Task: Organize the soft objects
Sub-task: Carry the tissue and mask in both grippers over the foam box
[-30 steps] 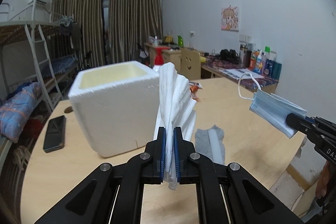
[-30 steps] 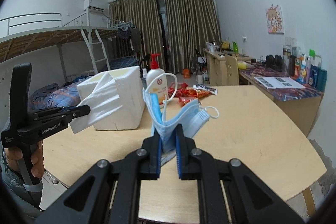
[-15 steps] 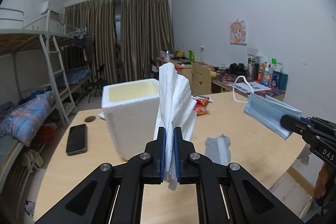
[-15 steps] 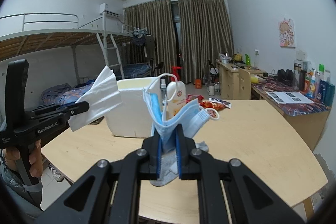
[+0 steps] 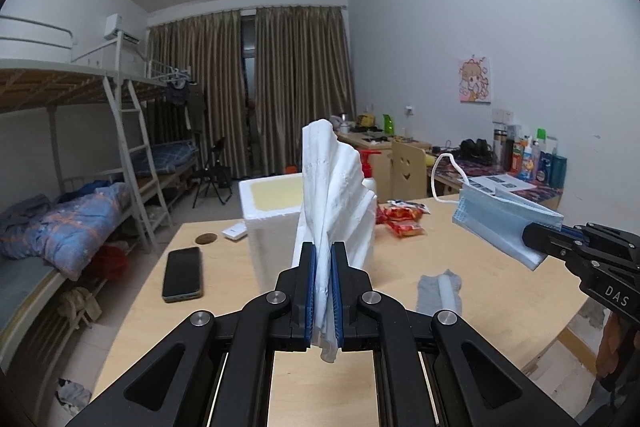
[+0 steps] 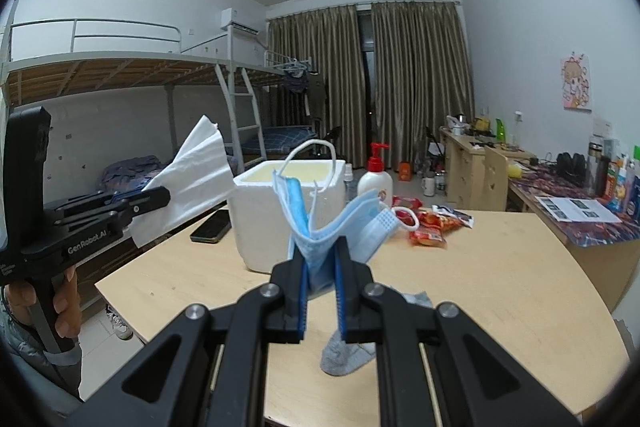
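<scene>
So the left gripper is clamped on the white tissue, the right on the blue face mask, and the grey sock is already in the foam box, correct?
Not quite. The grey sock is not in the foam box; it lies on the table, as the left wrist view shows. The rest holds: the left gripper is clamped on the white tissue, the right gripper on the blue face mask.

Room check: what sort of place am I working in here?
Most likely a student dorm room. A metal bunk bed with a ladder lines one wall, cluttered desks line the other, and a wooden table carrying a foam box fills the middle.
</scene>
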### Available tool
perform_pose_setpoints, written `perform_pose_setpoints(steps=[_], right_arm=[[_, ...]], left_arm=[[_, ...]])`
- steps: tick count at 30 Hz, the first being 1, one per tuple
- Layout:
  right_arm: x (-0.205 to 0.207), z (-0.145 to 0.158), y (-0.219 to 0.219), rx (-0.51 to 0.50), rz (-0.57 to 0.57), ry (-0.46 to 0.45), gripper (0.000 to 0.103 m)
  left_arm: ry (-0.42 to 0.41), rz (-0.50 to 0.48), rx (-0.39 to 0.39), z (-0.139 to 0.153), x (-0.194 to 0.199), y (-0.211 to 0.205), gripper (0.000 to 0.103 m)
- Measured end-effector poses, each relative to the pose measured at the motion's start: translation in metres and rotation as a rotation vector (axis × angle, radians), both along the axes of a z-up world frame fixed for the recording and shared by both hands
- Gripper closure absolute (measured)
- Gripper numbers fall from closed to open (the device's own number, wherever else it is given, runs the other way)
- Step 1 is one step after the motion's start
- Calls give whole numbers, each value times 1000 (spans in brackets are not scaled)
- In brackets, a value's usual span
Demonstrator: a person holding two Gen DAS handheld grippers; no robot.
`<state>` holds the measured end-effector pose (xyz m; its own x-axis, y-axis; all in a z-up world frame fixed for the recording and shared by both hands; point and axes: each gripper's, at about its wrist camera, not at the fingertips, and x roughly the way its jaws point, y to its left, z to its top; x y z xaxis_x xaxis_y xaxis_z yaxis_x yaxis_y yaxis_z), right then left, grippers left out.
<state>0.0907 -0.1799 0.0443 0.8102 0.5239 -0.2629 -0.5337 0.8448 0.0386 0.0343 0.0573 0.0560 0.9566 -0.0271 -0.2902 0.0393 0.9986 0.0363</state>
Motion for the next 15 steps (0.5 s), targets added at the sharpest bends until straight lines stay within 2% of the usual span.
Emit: perform_pose_setpoints(steps=[15], right_arm=[[17,9,24,-20,91,-20,89]], left_arm=[[-14,57,-14,6,6,19,95]])
